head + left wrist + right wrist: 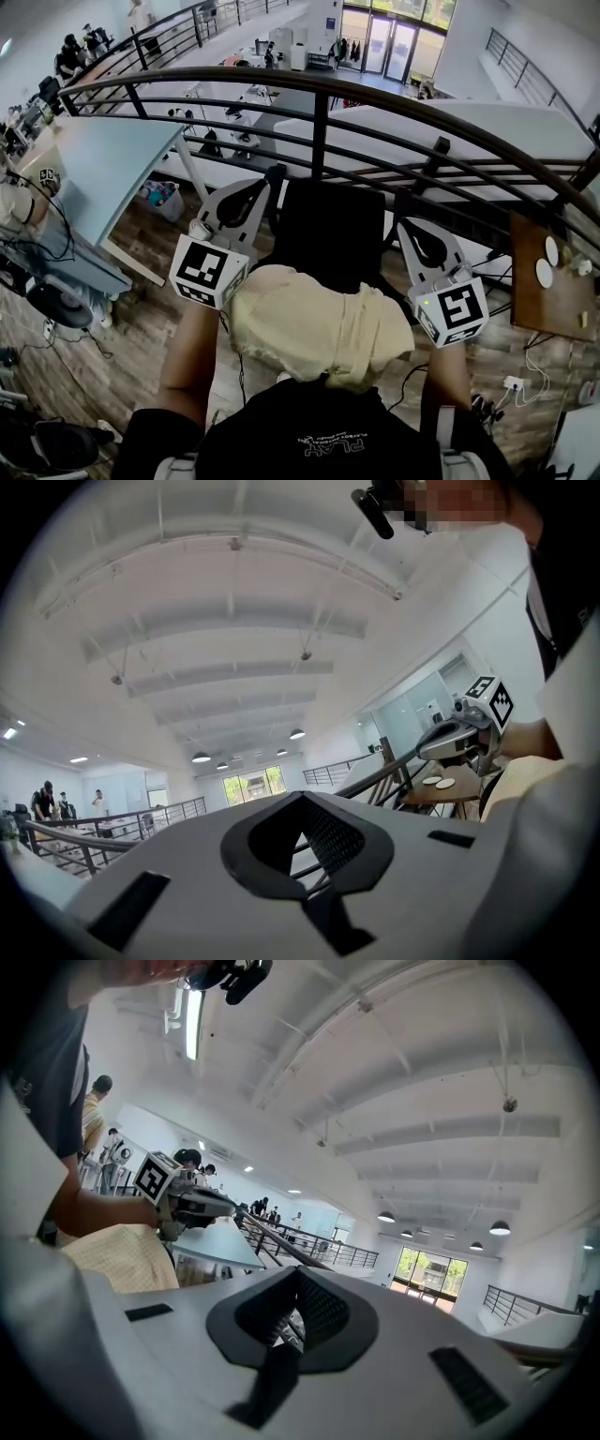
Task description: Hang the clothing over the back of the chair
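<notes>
Clothing [314, 330] bunched, cream; blk chair [330, 230] just beyond

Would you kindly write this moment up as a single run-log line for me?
left hand-held gripper: shut, empty | right hand-held gripper: shut, empty | beige clothing: bunched between them, not gripped | black chair back: bare

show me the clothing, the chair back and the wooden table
clothing [309, 323], head view, middle of the cream fabric bundle
chair back [330, 230], head view, centre of the black backrest
wooden table [539, 309], head view, bare part of the top, below the plates
</notes>
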Tool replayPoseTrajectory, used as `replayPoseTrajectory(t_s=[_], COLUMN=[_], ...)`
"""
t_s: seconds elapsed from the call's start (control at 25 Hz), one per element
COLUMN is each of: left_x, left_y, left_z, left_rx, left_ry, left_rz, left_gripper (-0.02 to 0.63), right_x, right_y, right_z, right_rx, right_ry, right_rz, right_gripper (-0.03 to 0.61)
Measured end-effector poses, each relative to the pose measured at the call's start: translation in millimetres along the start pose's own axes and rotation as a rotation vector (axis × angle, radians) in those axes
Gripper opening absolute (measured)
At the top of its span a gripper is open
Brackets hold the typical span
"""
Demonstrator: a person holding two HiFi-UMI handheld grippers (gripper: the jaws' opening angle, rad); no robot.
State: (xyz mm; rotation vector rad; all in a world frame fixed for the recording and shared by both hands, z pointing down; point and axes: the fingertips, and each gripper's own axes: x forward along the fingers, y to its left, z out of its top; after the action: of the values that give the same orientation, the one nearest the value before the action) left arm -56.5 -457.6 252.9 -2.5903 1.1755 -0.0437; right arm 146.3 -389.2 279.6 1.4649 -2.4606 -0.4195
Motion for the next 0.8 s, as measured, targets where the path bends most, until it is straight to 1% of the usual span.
replayPoseTrajectory(t_s=[0.08, 0.2, 0.32, 0.68, 0.8], left_x=[-3, -8, -12, -12, -14], left_y=[2, 3, 3, 3, 2], left_z=[1, 4, 9, 5, 7], left_rx=[-0.023, -0.032, -0.029, -0.025, -0.006], left_ry=[-0.004, -0.021, -0.042, -0.03, -0.027], left_rz=[0.003, 0.001, 0.002, 0.002, 0.005], left_gripper=[0.013, 0.013, 0.014, 0.012, 0.013], right_x=[-1, -2, -4, -5, -6], right_y=[0, -1, -3, -3, -2], right_z=[5, 10, 11, 7, 8], right_rx=[0.004, -0.011, -0.014, -0.015, -0.017], right_ry=[-0.014, -0.02, -0.02, -0.016, -0.013], right_rz=[-0.012, -0.03, -0.043, -0.058, -0.061], right_gripper=[0.019, 0.018, 0.018, 0.02, 0.02])
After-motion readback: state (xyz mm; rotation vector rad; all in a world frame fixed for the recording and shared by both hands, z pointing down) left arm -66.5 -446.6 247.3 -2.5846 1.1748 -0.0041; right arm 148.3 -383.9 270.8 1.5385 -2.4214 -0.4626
